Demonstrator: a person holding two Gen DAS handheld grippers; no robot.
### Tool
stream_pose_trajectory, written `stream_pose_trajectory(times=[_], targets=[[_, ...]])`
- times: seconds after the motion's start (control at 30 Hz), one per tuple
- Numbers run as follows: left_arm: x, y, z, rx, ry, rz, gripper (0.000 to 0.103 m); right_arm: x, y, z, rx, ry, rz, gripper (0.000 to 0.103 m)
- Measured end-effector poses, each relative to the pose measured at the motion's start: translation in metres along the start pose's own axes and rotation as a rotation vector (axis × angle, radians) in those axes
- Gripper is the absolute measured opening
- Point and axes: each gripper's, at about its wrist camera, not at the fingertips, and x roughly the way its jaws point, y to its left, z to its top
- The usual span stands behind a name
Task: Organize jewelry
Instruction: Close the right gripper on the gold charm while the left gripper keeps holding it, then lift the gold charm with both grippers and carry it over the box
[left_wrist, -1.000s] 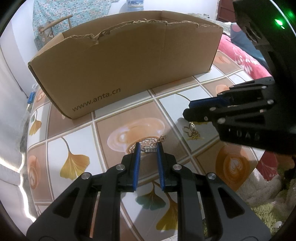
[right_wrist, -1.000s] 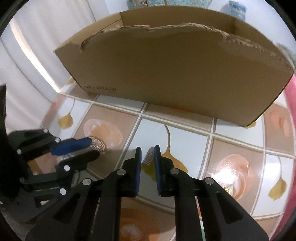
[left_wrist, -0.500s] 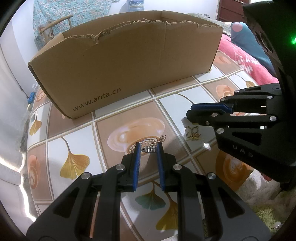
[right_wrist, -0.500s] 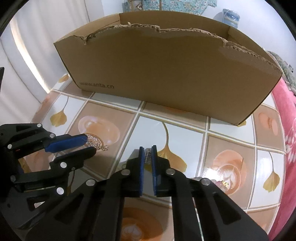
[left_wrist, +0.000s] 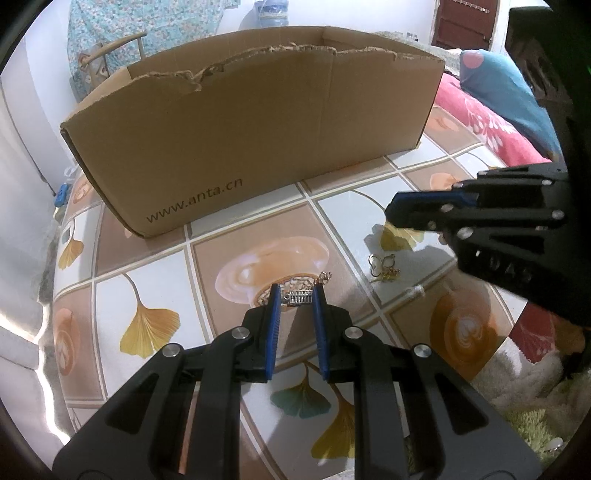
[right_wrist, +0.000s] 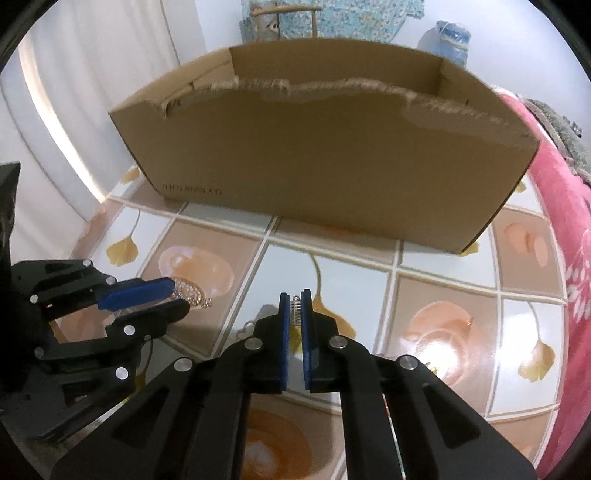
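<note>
My left gripper (left_wrist: 297, 297) is shut on a small silver clip (left_wrist: 298, 297) held crosswise between its blue pads, just above a gold chain (left_wrist: 295, 286) on the tiled table. My right gripper (right_wrist: 295, 306) is shut on another small silver clip (right_wrist: 296, 313), held above the table. The right gripper also shows in the left wrist view (left_wrist: 417, 210), raised above a white butterfly pendant (left_wrist: 382, 265). The left gripper shows in the right wrist view (right_wrist: 162, 299) next to the chain (right_wrist: 188, 295).
A large open cardboard box (left_wrist: 258, 147) stands at the back of the table and also shows in the right wrist view (right_wrist: 325, 162). A pink blanket (left_wrist: 487, 129) lies to the right. A fluffy rug (left_wrist: 535, 387) lies beyond the table's right edge.
My right gripper has closed tighter on its clip and risen above the table, away from the butterfly pendant. My left gripper has stayed in place with its clip.
</note>
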Motion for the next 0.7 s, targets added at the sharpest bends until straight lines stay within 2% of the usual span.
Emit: stream_pose_trajectory(times=[0.37,0.53,0.7], targets=[[-0.031,0.006,0.003,-0.008,-0.074,0.003,0.016,-0.039,-0.003,0.014,-0.020,-0.125,-0.008,0.006],[-0.072,0.014,0.026,0.005,-0.192,0.004,0.016,-0.071,0.004,0.039,-0.089,-0.262,-0.018,0.006],[-0.102,0.023,0.074,0.060,-0.335,0.019,0.016,-0.091,-0.007,0.084,-0.134,-0.370,0.016,0.006]])
